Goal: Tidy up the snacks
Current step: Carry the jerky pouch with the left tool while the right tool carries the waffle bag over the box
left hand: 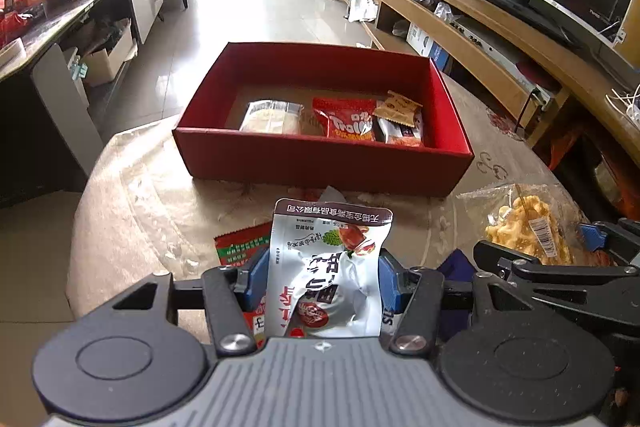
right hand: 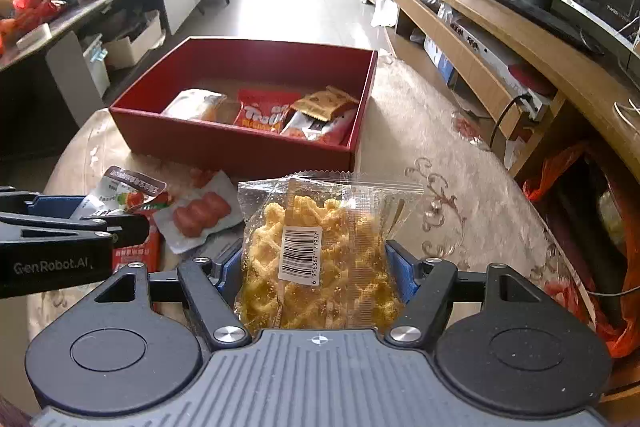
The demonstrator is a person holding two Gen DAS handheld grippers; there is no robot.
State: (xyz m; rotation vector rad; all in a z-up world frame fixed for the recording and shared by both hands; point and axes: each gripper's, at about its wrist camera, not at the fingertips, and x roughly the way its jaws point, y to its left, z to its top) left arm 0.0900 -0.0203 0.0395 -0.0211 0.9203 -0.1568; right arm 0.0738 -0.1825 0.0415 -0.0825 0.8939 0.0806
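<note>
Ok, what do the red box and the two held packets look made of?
Red box: matte cardboard, judging by the folded edges and brown floor. White packet: glossy, crinkled printed film, possibly foil-lined. Yellow snack bag: clear plastic film, with its contents visible and a serrated seal.

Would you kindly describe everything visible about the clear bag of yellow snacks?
The clear bag of yellow snacks is crinkly transparent plastic with a serrated sealed top edge, filled with golden lattice-shaped crisps. A white barcode sticker sits on its front. It stands roughly upright, clamped at both sides by the jaws of the right gripper, in front of the red box.
</note>
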